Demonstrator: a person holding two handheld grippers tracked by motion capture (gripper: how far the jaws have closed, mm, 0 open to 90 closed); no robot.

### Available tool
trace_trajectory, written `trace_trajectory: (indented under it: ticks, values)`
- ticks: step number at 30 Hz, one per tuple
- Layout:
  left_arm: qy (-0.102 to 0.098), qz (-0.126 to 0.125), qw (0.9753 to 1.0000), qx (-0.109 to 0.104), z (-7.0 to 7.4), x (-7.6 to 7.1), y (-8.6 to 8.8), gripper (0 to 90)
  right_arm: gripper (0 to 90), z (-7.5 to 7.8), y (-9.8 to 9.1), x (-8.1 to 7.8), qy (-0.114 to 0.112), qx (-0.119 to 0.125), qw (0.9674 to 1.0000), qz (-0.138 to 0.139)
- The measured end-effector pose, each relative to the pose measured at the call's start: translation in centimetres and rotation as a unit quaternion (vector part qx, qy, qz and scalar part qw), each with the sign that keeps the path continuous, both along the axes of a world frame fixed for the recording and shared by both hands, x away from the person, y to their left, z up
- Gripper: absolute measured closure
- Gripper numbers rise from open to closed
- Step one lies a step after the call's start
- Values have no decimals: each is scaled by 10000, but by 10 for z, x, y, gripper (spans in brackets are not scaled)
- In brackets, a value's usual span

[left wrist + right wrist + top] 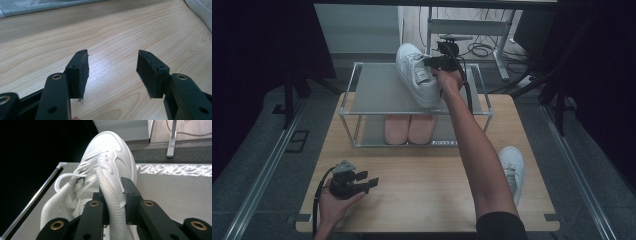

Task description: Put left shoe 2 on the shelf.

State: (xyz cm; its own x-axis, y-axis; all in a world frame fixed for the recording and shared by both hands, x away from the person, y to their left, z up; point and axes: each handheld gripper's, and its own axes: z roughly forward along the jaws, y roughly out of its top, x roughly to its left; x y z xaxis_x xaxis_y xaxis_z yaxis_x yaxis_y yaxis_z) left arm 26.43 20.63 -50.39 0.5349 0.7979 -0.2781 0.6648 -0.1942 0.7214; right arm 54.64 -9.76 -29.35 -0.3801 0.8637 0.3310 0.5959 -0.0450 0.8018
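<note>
Dim overall in the high view, with dark edges. Soft glare on the tabletop (110, 62) in the left gripper view. Slightly blurred everywhere; overexposed white shoe (110, 152).

The right hand-held gripper (115, 202) pinches the white sneaker's (110, 155) padded collar; the sneaker apparently rests on the grey shelf (172, 192).

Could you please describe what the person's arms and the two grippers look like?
Both grippers are black, each with two flat, blocky jaws on bars with brass-ringed holes. The left gripper carries a grey three-cornered plate on top and trails a black cable. The right gripper also trails a black cable. The forearms are bare; a dark short sleeve covers the right upper arm.
</note>
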Motion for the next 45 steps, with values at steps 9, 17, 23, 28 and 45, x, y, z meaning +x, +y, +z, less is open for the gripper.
trace_trajectory:
  ticks: [9,17,23,28,45]
  values:
    - [-22,-2,10000,-2,0,-1,0,436,657,-17,2,14,150,121,9998,66]
    - [-17,-28,10000,20,0,-2,-2,436,590,-3,-16,-6,-438,-4,9988,222]
    - [-25,-39,10000,44,1,-3,-5,436,678,2,-36,-35,-679,-189,9962,514]
    - [-50,-62,9999,67,2,-4,-8,436,769,-4,-50,-56,-803,-392,9939,644]
    - [-34,-104,9999,114,1,-5,-12,434,885,-39,-67,-84,-757,-804,9918,644]
